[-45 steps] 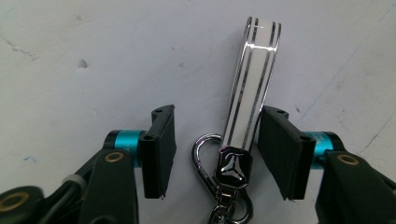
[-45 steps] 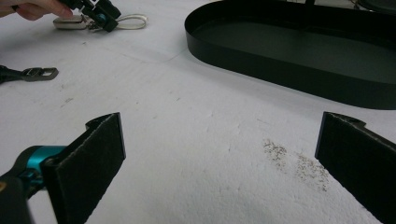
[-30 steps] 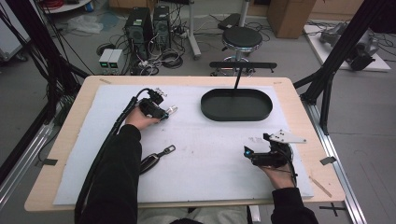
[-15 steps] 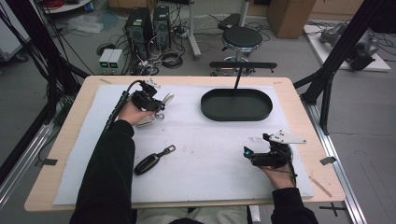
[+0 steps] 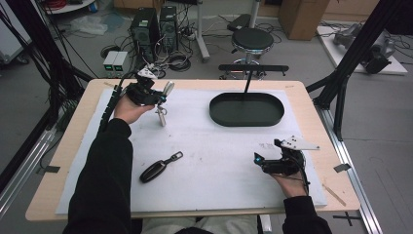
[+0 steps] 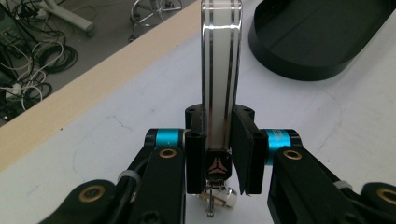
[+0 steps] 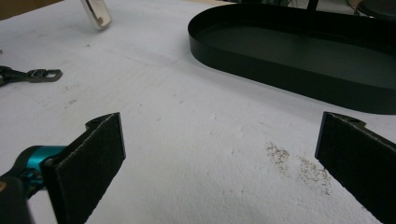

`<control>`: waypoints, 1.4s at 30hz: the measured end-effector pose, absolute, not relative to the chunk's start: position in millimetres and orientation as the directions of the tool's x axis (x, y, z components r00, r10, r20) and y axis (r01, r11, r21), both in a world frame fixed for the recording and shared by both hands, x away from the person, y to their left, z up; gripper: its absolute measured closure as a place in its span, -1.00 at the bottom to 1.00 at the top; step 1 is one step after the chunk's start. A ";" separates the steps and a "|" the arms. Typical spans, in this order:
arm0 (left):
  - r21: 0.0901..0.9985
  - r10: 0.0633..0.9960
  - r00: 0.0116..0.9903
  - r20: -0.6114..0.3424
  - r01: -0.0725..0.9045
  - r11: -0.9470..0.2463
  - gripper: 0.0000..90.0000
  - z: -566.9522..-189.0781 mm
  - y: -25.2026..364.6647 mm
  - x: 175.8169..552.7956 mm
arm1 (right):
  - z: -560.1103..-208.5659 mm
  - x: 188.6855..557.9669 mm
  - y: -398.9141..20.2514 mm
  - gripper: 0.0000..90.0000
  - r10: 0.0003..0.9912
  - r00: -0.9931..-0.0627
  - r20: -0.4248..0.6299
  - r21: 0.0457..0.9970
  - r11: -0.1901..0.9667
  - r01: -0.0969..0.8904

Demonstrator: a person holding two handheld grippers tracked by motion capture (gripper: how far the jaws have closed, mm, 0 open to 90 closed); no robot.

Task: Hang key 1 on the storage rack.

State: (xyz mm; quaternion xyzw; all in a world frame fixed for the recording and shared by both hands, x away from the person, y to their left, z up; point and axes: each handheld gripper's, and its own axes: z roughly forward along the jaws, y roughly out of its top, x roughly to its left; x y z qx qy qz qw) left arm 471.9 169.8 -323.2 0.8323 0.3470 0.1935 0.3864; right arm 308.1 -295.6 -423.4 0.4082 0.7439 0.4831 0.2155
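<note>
White sheet covers the desk [image 5: 302, 92]; my left gripper [image 5: 163, 95] clamps a silver key fob [image 6: 222, 70] above it, my right gripper [image 5: 258, 161] rests with jaws apart near the black tray [image 5: 246, 109]

The person wears black long sleeves [image 5: 104, 165] and pale trousers [image 5: 195, 225]. Both hands are bare. The left gripper [image 6: 219, 154] is black, with flat black jaws, bright blue collars at the jaw roots and brass-coloured rivets along its linkage arms. A ribbed black cable [image 5: 109, 105] trails from it. The right gripper [image 7: 219, 149] has broad, matte black jaws with rough faces and a blue collar. It carries a grey three-cornered plate [image 5: 298, 143] on top.
</note>
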 end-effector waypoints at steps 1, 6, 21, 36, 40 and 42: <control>0.787 0.726 0.686 0.057 0.416 -0.455 0.68 -319.4 168.8 470.2 | -423.3 308.0 -295.6 -0.98 0.816 -0.573 0.075 0.895 0.198 0.399; 0.797 0.714 0.697 0.068 0.392 -0.459 0.68 -308.9 161.5 465.6 | -423.1 308.6 -295.5 -0.98 0.815 -0.574 0.084 0.897 0.189 0.399; 0.811 0.698 0.710 0.091 0.354 -0.466 0.68 -287.9 136.2 465.9 | -422.5 308.6 -297.2 -0.98 0.812 -0.574 0.103 0.902 0.167 0.398; 0.799 0.675 0.730 0.108 0.340 -0.495 0.68 -276.6 105.1 479.1 | -422.6 309.0 -298.0 -0.98 0.810 -0.576 0.107 0.905 0.161 0.394; 0.808 0.674 0.731 0.111 0.328 -0.489 0.68 -270.1 99.4 481.6 | -422.5 309.0 -298.7 -0.98 0.812 -0.573 0.115 0.904 0.153 0.398; 0.805 0.670 0.733 0.117 0.325 -0.496 0.68 -267.1 96.4 482.8 | -422.5 309.2 -298.7 -0.98 0.812 -0.573 0.115 0.905 0.153 0.398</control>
